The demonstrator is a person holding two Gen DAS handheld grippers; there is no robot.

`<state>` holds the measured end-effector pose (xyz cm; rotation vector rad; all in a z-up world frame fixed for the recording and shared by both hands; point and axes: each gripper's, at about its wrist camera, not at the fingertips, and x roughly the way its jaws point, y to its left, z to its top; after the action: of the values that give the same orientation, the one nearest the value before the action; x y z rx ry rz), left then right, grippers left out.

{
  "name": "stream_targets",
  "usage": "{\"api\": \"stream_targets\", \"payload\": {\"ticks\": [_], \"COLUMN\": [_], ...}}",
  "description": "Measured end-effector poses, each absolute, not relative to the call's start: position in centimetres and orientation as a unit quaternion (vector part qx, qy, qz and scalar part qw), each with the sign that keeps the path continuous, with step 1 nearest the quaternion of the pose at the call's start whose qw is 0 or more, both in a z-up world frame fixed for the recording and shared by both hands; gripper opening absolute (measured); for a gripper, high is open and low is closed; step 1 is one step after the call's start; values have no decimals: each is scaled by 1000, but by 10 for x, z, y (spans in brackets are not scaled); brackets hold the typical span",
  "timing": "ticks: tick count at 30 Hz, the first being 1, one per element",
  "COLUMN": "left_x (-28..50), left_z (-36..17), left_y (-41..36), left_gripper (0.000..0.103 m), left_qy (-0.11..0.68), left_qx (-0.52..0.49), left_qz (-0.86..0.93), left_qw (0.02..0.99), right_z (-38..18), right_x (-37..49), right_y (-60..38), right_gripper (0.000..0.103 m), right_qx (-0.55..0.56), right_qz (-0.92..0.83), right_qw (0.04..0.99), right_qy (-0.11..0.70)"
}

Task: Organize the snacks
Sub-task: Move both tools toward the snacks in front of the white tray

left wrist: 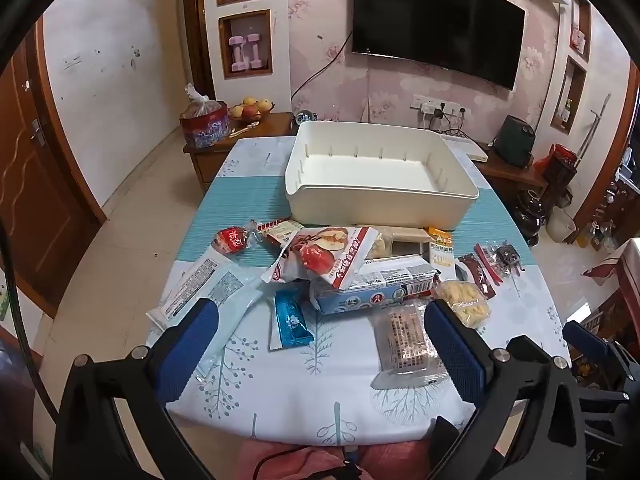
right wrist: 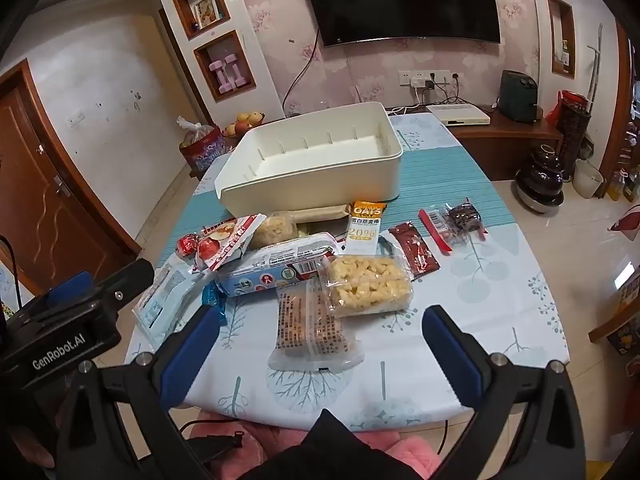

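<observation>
An empty white bin (left wrist: 380, 196) (right wrist: 312, 184) stands at the far end of the table. In front of it lie several snack packs: a red apple-print bag (left wrist: 324, 258) (right wrist: 228, 246), a blue and white box (left wrist: 376, 286) (right wrist: 276, 266), a blue bar (left wrist: 290, 320), a clear cracker pack (left wrist: 404, 344) (right wrist: 312, 330), a yellow puffed snack (left wrist: 466, 300) (right wrist: 370, 284) and an oats bar (left wrist: 440, 250) (right wrist: 364, 226). My left gripper (left wrist: 320, 312) hovers open over the near packs. My right gripper (right wrist: 320, 320) is open above the clear cracker pack, touching nothing.
Red sachets (right wrist: 414, 250) and a dark wrapped sweet (right wrist: 464, 216) lie on the right of the table. A pale blue pack (left wrist: 208, 292) lies at the left edge. A wooden sideboard (right wrist: 516, 136) and a TV (left wrist: 436, 20) stand behind. A pink garment (right wrist: 384, 452) shows below.
</observation>
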<state>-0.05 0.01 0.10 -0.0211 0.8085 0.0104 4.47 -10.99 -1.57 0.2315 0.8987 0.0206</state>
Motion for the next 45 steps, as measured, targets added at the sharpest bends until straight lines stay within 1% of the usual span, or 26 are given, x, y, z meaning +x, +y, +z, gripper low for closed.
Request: {"api": "stream_targets", "payload": {"ticks": [8,9,19,33,45], "left_x": [-9,-4,-6,-4,15], "left_z": [-8,0,4,0,-6], "left_y": [2,-1,1,4,7], "left_gripper": [102,102,102,102,102], "left_qy": [391,396,395,397,427], "left_qx": [-20,-16,-20,-26,-37], "left_qz": [-7,-9,-12,-6,-8], "left_qw": [920,918,918,917,903], "right_z": [-16,-16,-18,-24,-31], "right_x": [43,43,43,50,61], "right_y": [-110,-110,-110,-111,-118], "right_gripper": [102,102,102,102,102], "right_qx": [113,113,113,123,143], "right_qz": [10,10,10,15,19], "right_qw": [894,894,893,886,875], "right_qy": [433,433,436,446,462]}}
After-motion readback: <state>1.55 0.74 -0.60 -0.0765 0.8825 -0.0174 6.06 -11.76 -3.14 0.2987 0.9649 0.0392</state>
